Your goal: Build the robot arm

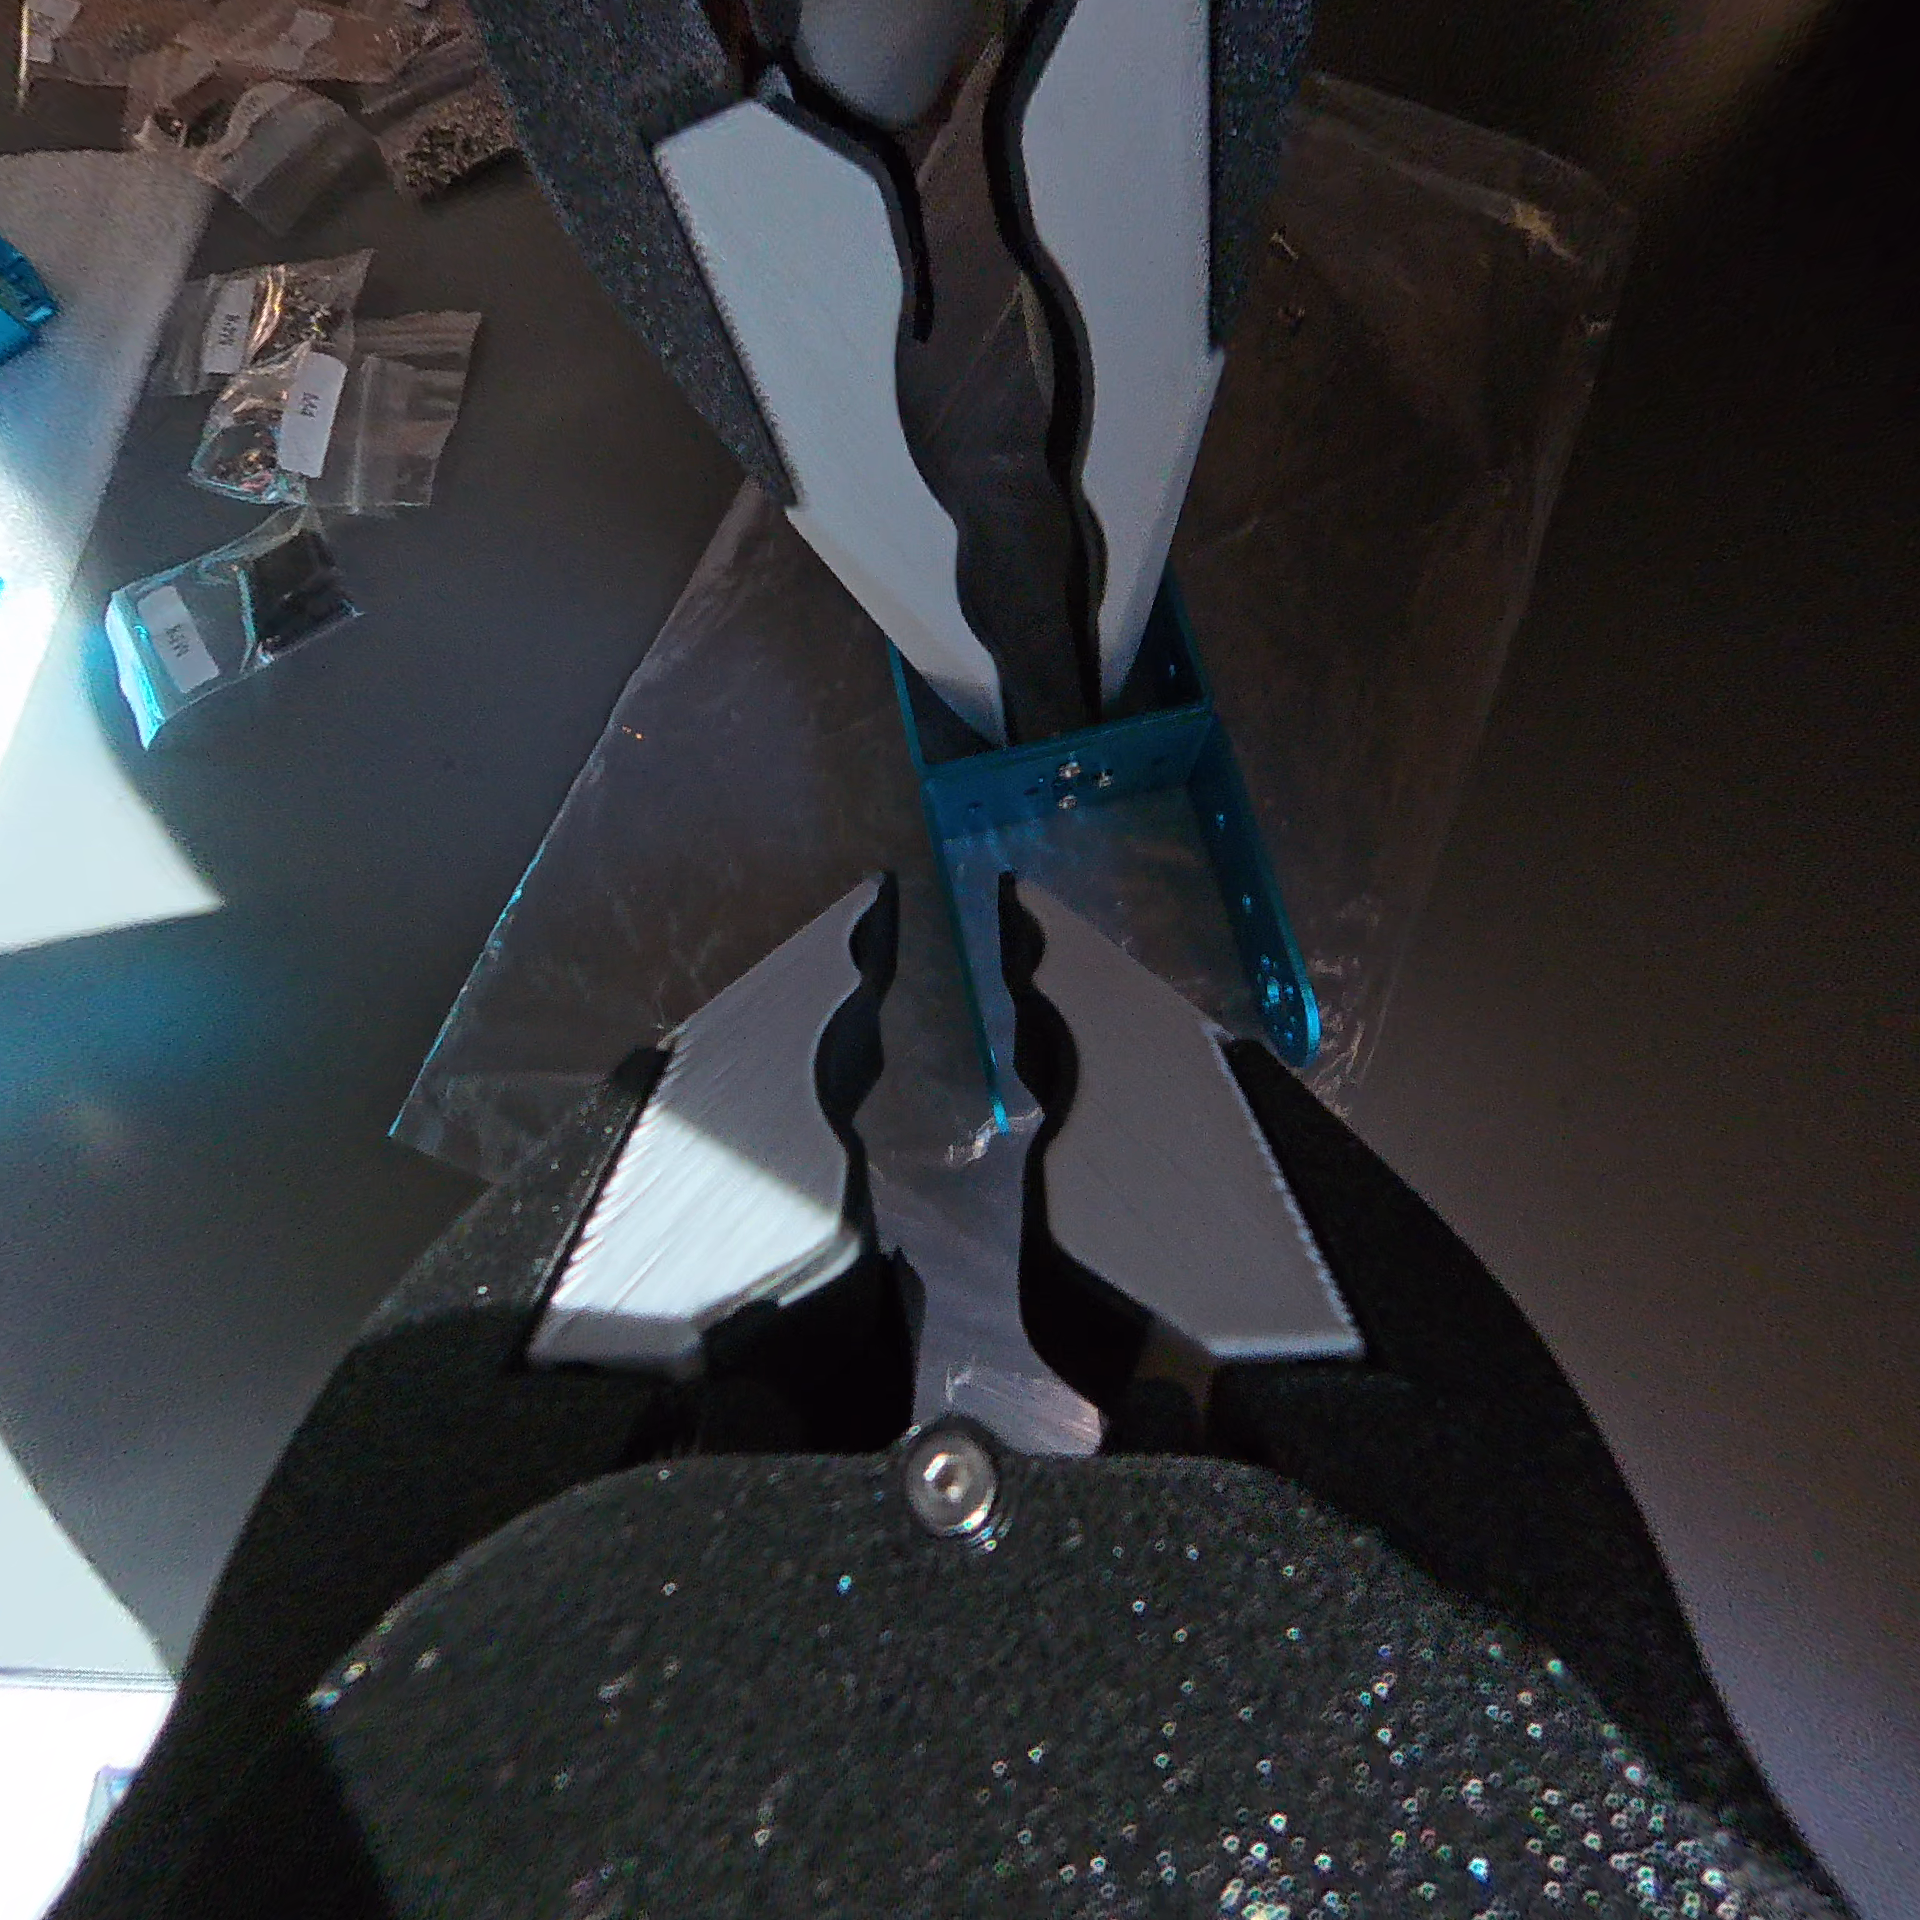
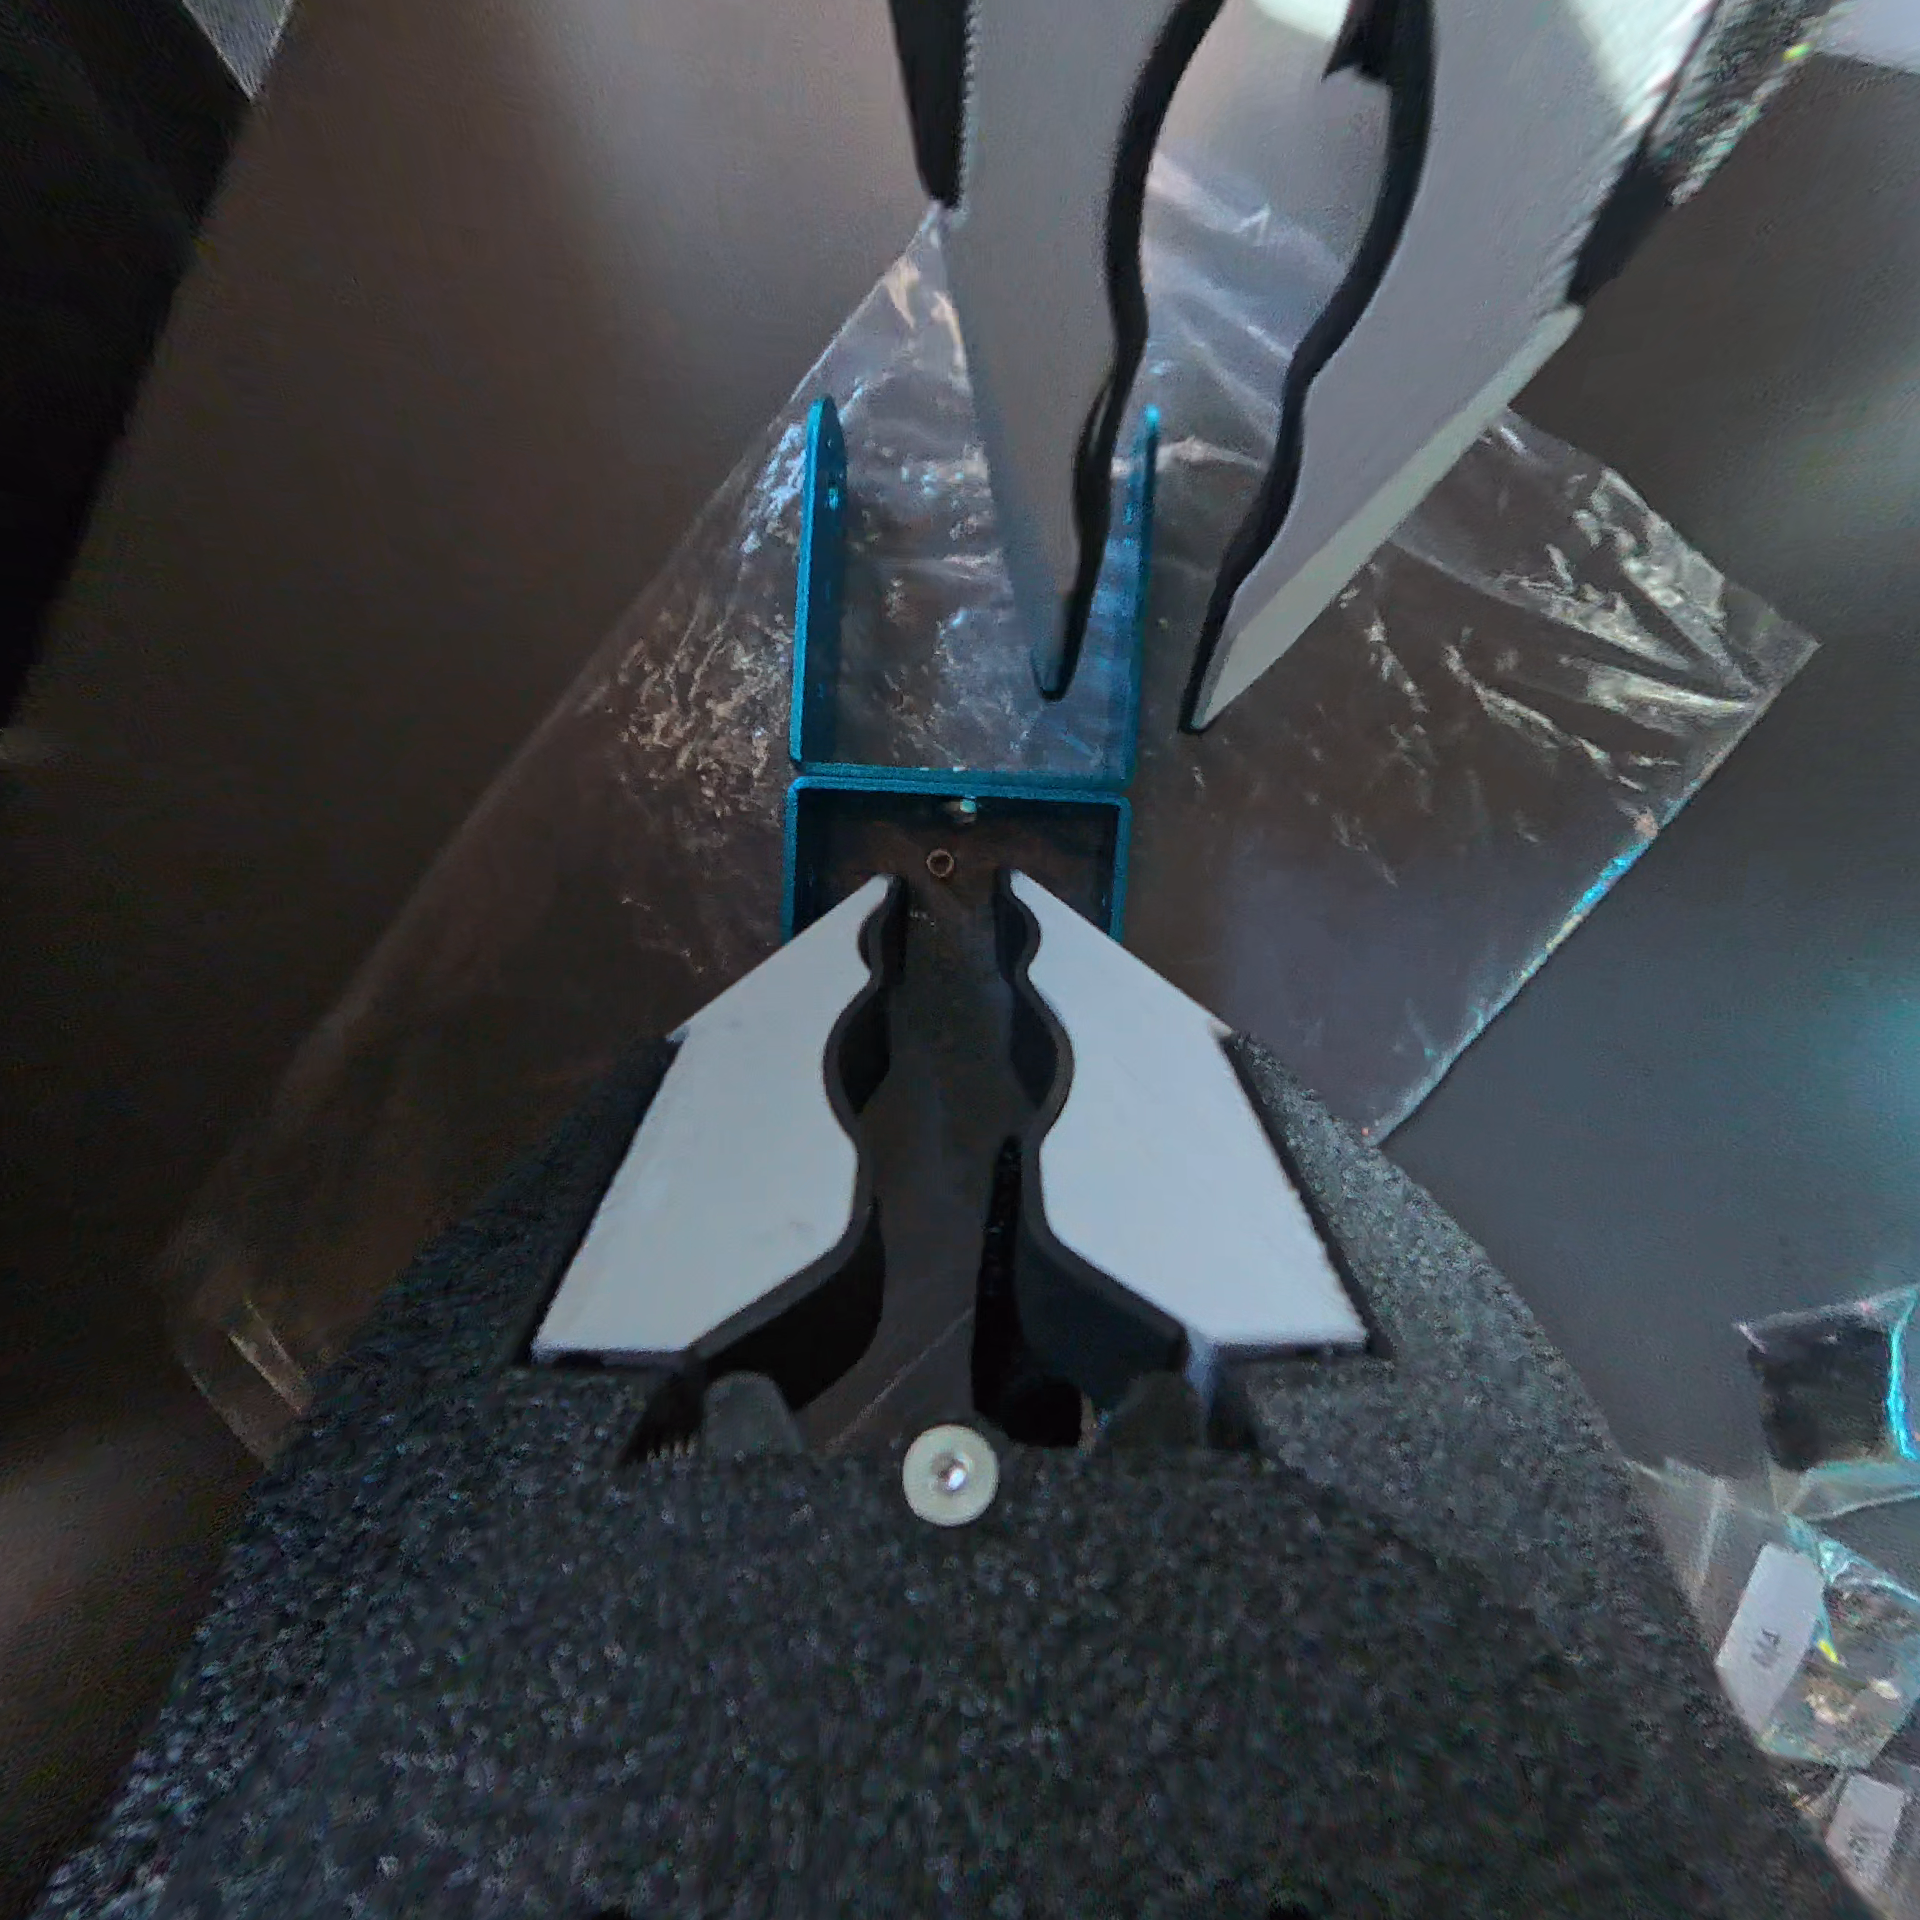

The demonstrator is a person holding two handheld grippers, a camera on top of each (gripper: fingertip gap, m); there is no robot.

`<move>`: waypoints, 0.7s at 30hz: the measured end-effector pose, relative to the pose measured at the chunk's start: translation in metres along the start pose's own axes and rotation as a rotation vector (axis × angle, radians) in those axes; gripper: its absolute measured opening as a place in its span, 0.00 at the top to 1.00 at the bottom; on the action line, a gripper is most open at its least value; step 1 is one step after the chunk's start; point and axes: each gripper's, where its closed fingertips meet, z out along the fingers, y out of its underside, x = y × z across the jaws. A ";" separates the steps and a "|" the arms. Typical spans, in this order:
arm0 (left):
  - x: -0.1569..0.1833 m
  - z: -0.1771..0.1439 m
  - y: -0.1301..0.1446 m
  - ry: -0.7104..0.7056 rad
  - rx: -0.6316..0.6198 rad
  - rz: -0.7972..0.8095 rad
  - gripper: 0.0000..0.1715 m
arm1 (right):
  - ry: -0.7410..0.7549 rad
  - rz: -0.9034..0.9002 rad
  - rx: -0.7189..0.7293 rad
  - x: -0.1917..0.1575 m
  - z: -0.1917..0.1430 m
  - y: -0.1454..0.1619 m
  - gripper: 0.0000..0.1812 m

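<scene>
A blue metal bracket (image 1: 1081,800), two U-pieces joined back to back with a screw, lies on a clear plastic bag (image 1: 644,831) on a dark table. My left gripper (image 1: 943,894) is open and straddles one arm of the near U; the arm runs between its fingers close to the right one. In the right wrist view the left gripper (image 2: 1122,696) shows the same straddle over the bracket (image 2: 821,582). My right gripper (image 2: 954,883) is open, its tips inside the opposite U, pointing at the screwed base. It also shows in the left wrist view (image 1: 1044,696).
Several small clear bags of hardware (image 1: 270,416) lie at the left of the table and show at the lower right of the right wrist view (image 2: 1808,1662). A white sheet (image 1: 62,623) and a blue part (image 1: 16,301) lie at the left edge. My hands' fingertips stand some 4 cm from each other.
</scene>
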 end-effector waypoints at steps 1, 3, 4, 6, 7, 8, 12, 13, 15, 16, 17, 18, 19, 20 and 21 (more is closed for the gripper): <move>-0.001 -0.001 0.001 -0.002 -0.006 0.001 0.91 | -0.004 0.000 0.009 0.000 0.001 -0.003 0.92; -0.001 -0.001 0.003 -0.002 -0.013 0.006 0.93 | -0.044 0.017 0.031 -0.005 0.000 -0.007 0.93; 0.000 -0.002 0.004 0.004 -0.017 0.008 0.94 | -0.044 0.018 0.026 -0.005 0.000 -0.006 0.93; 0.002 -0.001 0.007 0.013 -0.032 0.010 0.96 | -0.020 0.003 0.015 -0.003 0.002 -0.004 0.93; 0.003 0.000 0.009 0.019 -0.039 0.011 0.96 | -0.005 -0.001 0.014 -0.002 0.003 -0.005 0.94; 0.004 0.001 0.010 0.023 -0.046 0.012 0.97 | 0.003 -0.002 0.018 -0.002 0.004 -0.006 0.95; 0.005 0.003 0.011 0.027 -0.052 0.012 0.97 | 0.011 -0.019 0.027 -0.001 0.003 -0.005 0.98; 0.004 0.003 0.010 0.022 -0.048 0.012 0.96 | 0.010 -0.018 0.039 -0.001 0.003 -0.005 0.98; -0.001 0.002 0.006 -0.014 -0.029 0.013 0.85 | 0.000 0.003 0.064 -0.002 0.002 -0.004 0.98; -0.001 0.002 0.004 -0.021 -0.017 0.016 0.83 | -0.004 0.016 0.080 -0.001 0.002 -0.004 0.98; 0.000 0.002 0.000 -0.023 -0.003 0.020 0.81 | -0.007 0.032 0.100 0.000 0.000 -0.003 0.98; 0.001 0.001 -0.003 -0.023 0.012 0.027 0.80 | -0.015 0.052 0.120 0.002 -0.001 -0.003 0.98; 0.002 0.002 -0.008 -0.028 0.027 0.037 0.79 | -0.025 0.072 0.149 0.002 -0.004 -0.004 0.98; 0.003 0.002 -0.011 -0.037 0.040 0.047 0.78 | -0.038 0.086 0.190 0.002 -0.007 -0.007 0.98; 0.003 0.003 -0.013 -0.043 0.048 0.053 0.77 | -0.059 0.096 0.233 0.000 -0.011 -0.010 0.98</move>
